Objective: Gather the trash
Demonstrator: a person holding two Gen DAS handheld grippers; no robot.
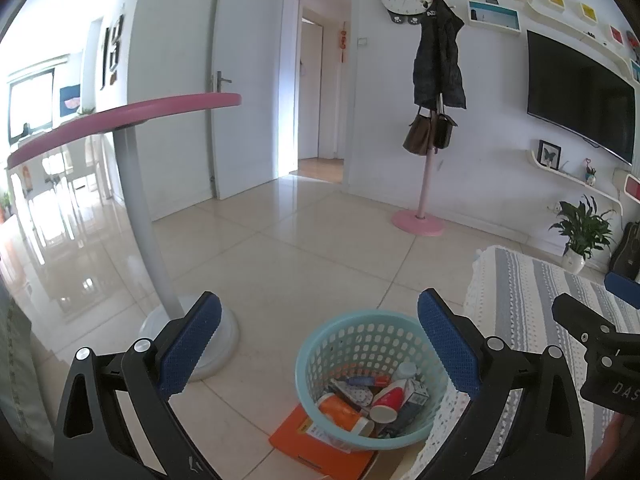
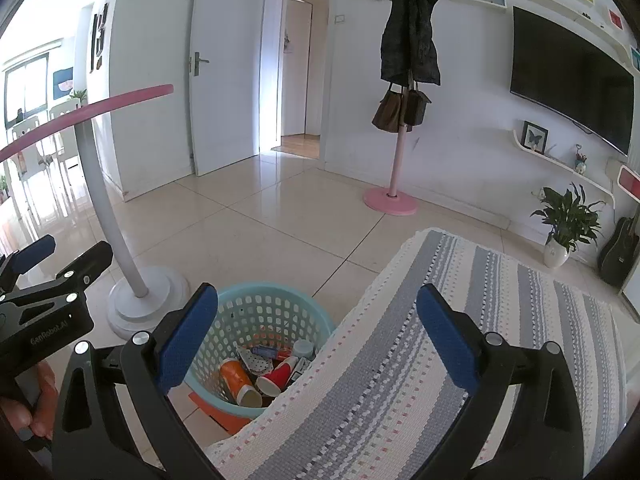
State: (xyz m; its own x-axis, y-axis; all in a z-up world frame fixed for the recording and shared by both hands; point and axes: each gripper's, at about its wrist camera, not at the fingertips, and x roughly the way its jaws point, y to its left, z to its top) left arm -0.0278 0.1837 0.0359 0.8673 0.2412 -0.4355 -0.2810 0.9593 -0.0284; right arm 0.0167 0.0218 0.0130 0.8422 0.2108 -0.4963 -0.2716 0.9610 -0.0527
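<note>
Both left gripper (image 1: 320,344) and right gripper (image 2: 318,336) spread wide, empty, above trash-filled perforated turquoise plastic basket (image 1: 340,344).

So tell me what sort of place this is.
Most likely a home living room: a wall-mounted TV, a coat stand hung with a jacket and bags, and a potted plant on the tiled floor.

basket (image 1: 320,354): light blue, with a pattern of small holes
cups (image 1: 387,400): one orange, one red with white inside
flat box (image 1: 292,442) under basket: orange
cloth (image 2: 500,320): white and grey stripes, small pink dots
surface edge (image 1: 132,114): pink
gripper pads (image 1: 192,344): blue, dotted texture
coat stand base (image 1: 418,222): pink
floor (image 1: 312,264): beige glossy tiles
</note>
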